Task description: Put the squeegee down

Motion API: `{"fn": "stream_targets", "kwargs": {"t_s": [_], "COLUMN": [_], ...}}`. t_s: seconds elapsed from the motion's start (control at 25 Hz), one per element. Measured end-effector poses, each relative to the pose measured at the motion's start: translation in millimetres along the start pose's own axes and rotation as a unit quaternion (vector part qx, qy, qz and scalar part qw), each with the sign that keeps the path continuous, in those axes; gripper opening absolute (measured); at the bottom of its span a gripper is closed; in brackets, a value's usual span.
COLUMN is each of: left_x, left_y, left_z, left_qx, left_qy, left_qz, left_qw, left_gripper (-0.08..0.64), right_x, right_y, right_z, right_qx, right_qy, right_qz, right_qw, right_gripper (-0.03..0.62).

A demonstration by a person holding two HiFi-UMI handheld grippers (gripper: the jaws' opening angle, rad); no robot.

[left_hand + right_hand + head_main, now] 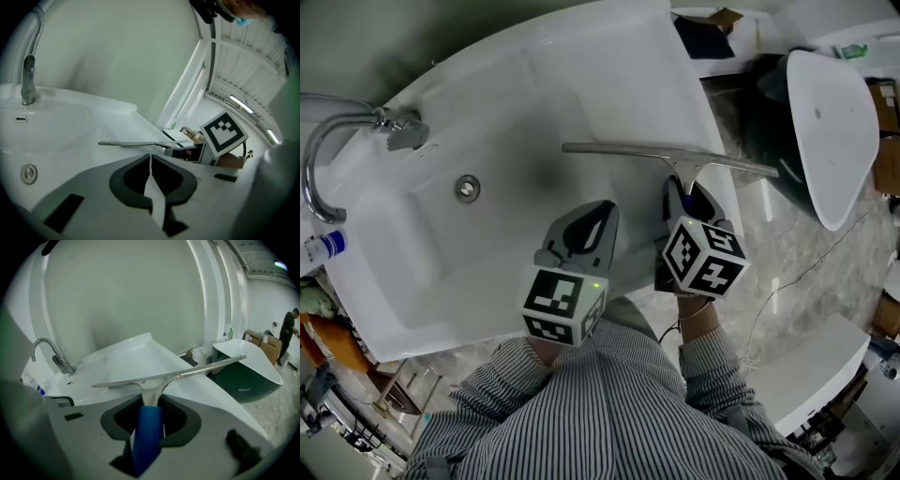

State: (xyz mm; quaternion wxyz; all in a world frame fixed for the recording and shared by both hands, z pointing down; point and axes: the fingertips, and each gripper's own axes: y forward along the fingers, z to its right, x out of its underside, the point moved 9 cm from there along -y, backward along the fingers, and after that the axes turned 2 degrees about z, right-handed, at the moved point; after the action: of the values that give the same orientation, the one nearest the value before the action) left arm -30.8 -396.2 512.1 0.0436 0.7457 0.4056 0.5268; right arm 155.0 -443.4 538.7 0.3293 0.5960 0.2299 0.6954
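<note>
White bathtub (534, 94) underneath; right claw (150, 403) clamped on squeegee (675, 155) by blue handle, blade over the edge; left claw (150, 159) closed, empty.

Squeegee (152, 380): blue handle between the black-lined grey jaws of the right gripper (151, 400), with a silver neck and blade ahead of them. Left gripper (150, 158): the same grey and black. Cube (705, 256) on each gripper: black-and-white square markers. Basin (581, 84) beyond both grippers: white, with a chrome tap (328, 141). Tub (243, 380) to the right gripper's right: dark green outside, white inside. Shirt (600, 403) behind the grippers: fine grey-and-white stripes.
</note>
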Motion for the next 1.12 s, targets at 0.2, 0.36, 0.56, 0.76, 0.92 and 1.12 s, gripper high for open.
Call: {"fn": "stream_targets", "kwargs": {"t_s": [0.2,0.36,0.56,0.76,0.92,1.12], "left_x": [0.3,1.1,-0.4,-1.9,-1.8,-3.4], "left_y": [1.4,1.6,0.2,0.6,0.8,-2.0], "left_z": [2.9,2.5,3.0,3.0,3.4,3.5], "left_qx": [0.000,-0.001,-0.003,-0.005,-0.005,-0.008], "left_qy": [0.004,0.005,0.006,0.007,0.009,0.013], "left_qz": [-0.001,-0.002,0.004,0.005,0.005,0.008], "left_qw": [1.0000,1.0000,1.0000,0.9999,0.9999,0.9999], "left_gripper": [0.023,0.023,0.023,0.023,0.023,0.023], "right_x": [0.8,2.7,5.9,4.0,3.2,1.5], "right_y": [1.2,3.2,5.1,6.1,5.7,2.0], "right_z": [1.8,2.1,3.8,2.8,2.2,1.8], "right_qx": [-0.006,-0.008,-0.010,-0.010,-0.015,-0.011], "right_qy": [-0.005,-0.013,-0.019,-0.031,-0.029,-0.015], "right_qz": [-0.004,-0.010,-0.017,-0.014,-0.011,-0.004], "right_qw": [1.000,1.000,1.000,0.999,0.999,1.000], "right_gripper": [0.115,0.117,0.117,0.133,0.156,0.178]}}
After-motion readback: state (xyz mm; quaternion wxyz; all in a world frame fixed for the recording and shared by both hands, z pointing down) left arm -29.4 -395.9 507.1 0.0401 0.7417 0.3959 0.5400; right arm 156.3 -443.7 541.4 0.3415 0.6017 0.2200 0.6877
